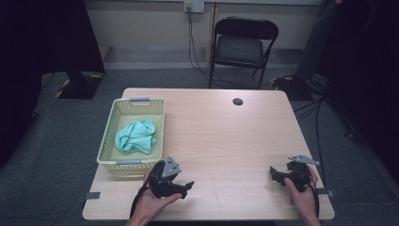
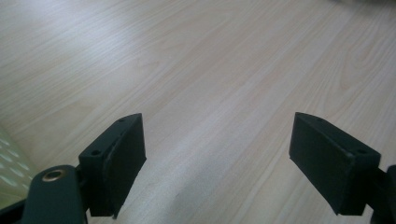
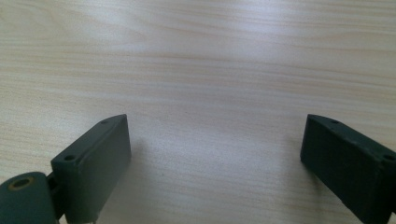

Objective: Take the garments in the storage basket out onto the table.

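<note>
We find the cloth [image 1: 136,136] lying bunched in the basket [image 1: 107,136] at the desk's [image 1: 226,141] left. Left claw [image 1: 187,186] and right claw [image 1: 273,172] both gape wide, empty, over bare wood. We judge the cloth already binned; next, a retreat.

Bare tabletop [image 1: 226,136] ahead — only the basket [image 1: 109,136] blocks leftward.

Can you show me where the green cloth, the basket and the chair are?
green cloth [image 1: 136,136], high view, middle of the crumpled cloth.
basket [image 1: 139,100], high view, far rim by the grey handle.
chair [image 1: 239,49], high view, on the dark seat.
</note>
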{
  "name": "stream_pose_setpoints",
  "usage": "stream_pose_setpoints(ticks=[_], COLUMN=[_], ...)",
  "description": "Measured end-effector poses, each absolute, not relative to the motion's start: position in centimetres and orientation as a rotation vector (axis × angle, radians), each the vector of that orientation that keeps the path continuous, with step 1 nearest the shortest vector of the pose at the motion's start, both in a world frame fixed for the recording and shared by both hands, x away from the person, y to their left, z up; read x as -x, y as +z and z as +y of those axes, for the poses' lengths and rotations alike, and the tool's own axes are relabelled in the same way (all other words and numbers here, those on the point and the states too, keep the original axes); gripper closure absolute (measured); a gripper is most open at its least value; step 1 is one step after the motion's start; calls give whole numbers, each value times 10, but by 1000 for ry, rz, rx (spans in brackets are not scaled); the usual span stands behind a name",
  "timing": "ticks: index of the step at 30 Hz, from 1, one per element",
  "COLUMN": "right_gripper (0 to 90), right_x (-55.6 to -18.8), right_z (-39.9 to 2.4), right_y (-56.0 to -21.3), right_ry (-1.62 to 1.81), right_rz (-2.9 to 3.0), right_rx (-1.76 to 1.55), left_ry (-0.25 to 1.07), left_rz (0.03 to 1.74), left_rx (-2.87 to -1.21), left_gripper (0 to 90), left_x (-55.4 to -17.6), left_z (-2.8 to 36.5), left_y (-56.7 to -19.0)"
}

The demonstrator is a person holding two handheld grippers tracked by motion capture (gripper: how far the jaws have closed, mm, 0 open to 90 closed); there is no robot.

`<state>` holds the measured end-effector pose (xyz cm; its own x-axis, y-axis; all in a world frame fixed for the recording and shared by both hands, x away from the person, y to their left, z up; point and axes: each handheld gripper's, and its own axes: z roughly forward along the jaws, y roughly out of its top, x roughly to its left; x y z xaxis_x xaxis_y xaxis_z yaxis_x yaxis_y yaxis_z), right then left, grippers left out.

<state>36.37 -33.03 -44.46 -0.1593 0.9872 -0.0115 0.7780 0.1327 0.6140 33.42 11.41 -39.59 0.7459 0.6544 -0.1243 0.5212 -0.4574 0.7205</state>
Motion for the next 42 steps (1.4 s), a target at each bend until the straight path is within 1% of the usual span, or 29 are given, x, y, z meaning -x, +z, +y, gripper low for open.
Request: stream_pose_setpoints(ticks=[7,10,12,15,20,22,25,29,33,36,42], right_gripper=[75,75,75,75,75,75,75,75,75,75,75], right_x=[-364,-364,-364,-364,-364,-364,-364,-364,-364,-364,-364], right_z=[-330,-330,-330,-330,-330,-330,-330,-330,-330,-330,-330], right_y=[-445,-445,-445,-445,-445,-445,-445,-445,-445,-445,-445], right_ry=[676,675,675,676,676,675,676,676,676,676,676], right_rz=[2001,2001,2001,2001,2001,2001,2001,2001,2001,2001,2001], right_rx=[-1697,-1697,-1697,-1697,-1697,-1697,-1697,-1697,-1697,-1697,-1697], left_ry=[247,254,274,295,298,298,317,386,416,403,436], left_rz=[870,863,854,867,889,891,896,906,913,938,974], left_rx=[-2135,-2149,-2148,-2133,-2108,-2101,-2101,-2117,-2120,-2106,-2076], left_gripper=[175,144,154,145,142,128,131,124,136,137,139], left_x=[-333,-332,-332,-335,-340,-341,-343,-347,-349,-353,-360], left_z=[121,122,124,132,143,146,150,154,160,167,181], left_y=[-385,-379,-375,-369,-364,-363,-360,-356,-353,-353,-347])
